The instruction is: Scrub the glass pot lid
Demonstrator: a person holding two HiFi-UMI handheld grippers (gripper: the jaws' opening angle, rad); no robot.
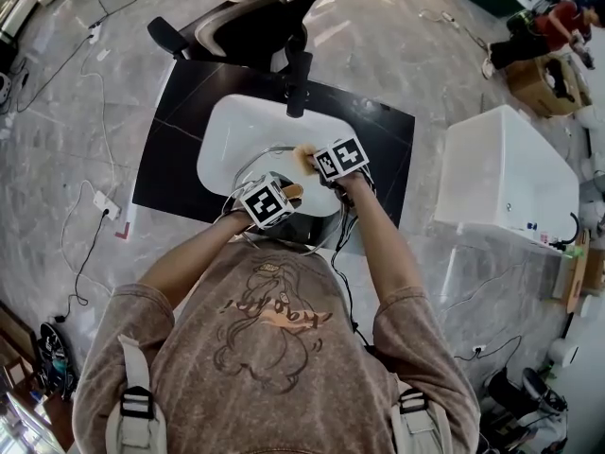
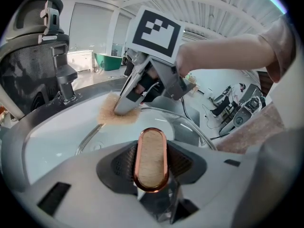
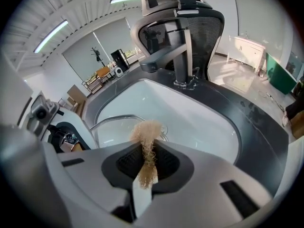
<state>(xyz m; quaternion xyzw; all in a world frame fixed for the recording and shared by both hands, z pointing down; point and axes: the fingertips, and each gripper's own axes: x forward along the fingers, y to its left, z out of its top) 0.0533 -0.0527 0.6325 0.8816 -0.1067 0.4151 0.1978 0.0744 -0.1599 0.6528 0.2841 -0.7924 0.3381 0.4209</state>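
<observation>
The glass pot lid is held over the white sink, just ahead of the left hand-held gripper, whose jaws are pressed onto the lid's copper-rimmed handle. The right hand-held gripper is pinched on a tan fibrous scrubber. Its tuft is laid against the glass near the rim farthest from the left hand-held gripper. The lid is judged stiff, fairly heavy, breakable and probably slick. It is best taken by the handle, as is done here, never by the glass edge. The scrubber is judged soft and light, so firm pressure would be needed.
</observation>
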